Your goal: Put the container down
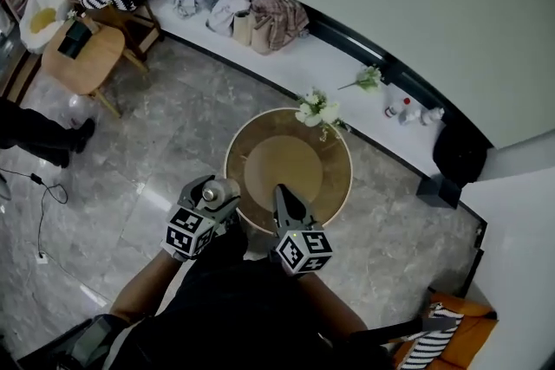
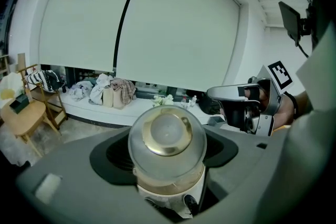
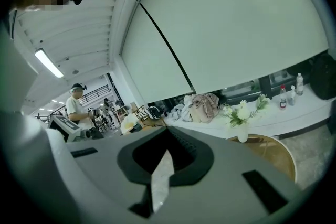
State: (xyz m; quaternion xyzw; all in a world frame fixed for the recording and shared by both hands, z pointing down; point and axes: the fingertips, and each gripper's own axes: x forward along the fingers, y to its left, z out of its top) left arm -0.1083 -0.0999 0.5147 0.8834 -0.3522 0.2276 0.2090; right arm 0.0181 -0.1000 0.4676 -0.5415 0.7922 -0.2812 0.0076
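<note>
Round wooden table (image 1: 260, 153), vase of white flowers (image 1: 317, 110) at its far rim

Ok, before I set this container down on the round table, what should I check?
1. Grip: left gripper shut on the container, ok.
2. Container above the table: not ok, the head view shows it just left of the rim.
3. Landing spot: middle of the table bare, ok.
4. Obstacles: flower vase at the far rim, away from the middle, ok.
5. Other hand: right gripper shut and empty, tip over the table's near side; clearance cannot tell.
</note>
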